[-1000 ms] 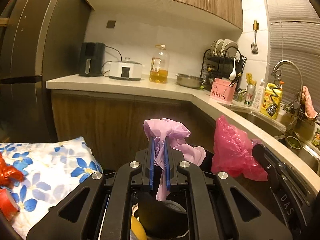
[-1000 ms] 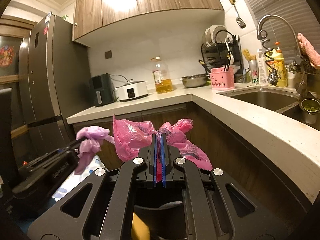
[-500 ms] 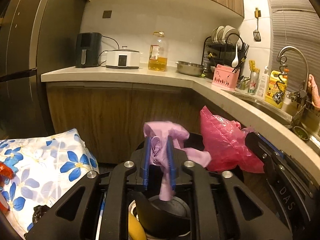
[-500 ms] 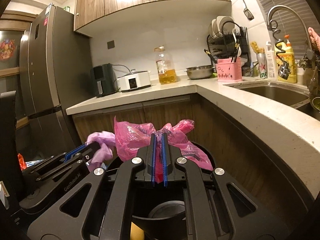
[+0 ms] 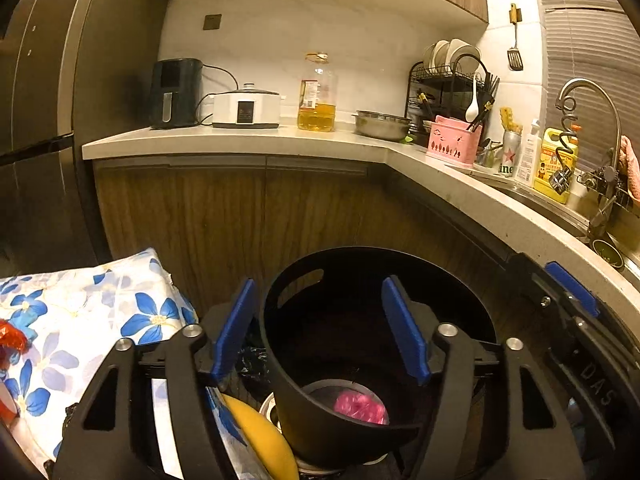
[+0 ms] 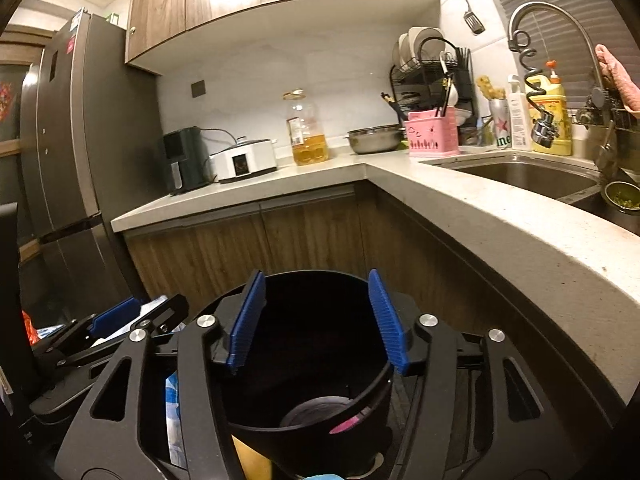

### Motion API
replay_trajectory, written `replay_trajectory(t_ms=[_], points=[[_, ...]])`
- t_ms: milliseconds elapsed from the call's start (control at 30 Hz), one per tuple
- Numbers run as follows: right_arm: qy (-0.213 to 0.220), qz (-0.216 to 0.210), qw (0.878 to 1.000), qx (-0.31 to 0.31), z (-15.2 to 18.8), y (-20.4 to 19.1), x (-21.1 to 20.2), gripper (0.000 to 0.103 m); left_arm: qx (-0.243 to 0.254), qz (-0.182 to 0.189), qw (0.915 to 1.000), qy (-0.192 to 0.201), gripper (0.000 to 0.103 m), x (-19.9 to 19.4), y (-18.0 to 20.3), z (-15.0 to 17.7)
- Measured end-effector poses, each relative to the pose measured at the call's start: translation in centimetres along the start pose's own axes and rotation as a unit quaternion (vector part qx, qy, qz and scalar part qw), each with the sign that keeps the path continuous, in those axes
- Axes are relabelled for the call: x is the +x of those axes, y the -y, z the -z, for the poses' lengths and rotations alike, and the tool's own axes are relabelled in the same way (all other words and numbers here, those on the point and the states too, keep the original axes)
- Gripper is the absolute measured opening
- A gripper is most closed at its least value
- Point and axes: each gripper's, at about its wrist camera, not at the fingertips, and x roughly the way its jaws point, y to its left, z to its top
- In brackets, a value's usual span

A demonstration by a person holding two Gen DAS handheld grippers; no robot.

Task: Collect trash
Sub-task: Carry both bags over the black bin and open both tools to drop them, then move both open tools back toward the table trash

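Pink bag (image 5: 360, 407) perhaps half hidden in black bin (image 5: 288, 360), both grippers (image 5: 320, 328) (image 6: 316, 316) agape, just opened, empty.

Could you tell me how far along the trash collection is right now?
Done: a pink bag lies at the bottom of the black bin. In hand: nothing. The left tool and right tool have just been opening, and both stand open and empty above the bin. Left: something red sits on the flowered cloth at the left edge; it may be trash, but I cannot tell.
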Motion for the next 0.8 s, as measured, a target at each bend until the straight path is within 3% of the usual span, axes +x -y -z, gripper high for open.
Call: replay_trajectory(t_ms=[233,400,567,667,800], points=[[-0.002,0.008,1.000,-0.003,0.1,-0.5,-1.4,0.067,0.001,-0.034,0.9994,0.009,0.086,-2.0,-0.7,0.3],[-0.008,0.018,1.000,-0.001,0.2,-1.2,-3.3,0.084,-0.005,-0.062,0.9979,0.017,0.088,-4.4,-1.7,0.5],[-0.023,0.017,1.000,-0.002,0.6,-2.0,-5.3,0.087,0.000,-0.080,0.9965,0.026,0.089,-7.6,-2.6,1.0],[-0.031,0.018,0.999,-0.007,1.0,-2.9,-6.7,0.087,-0.005,-0.079,0.9963,0.033,0.097,-9.6,-3.1,1.4],[-0.033,0.018,0.999,-0.017,1.6,-4.1,-8.8,0.087,-0.005,-0.079,0.9960,0.042,0.097,-12.4,-3.9,2.3]])
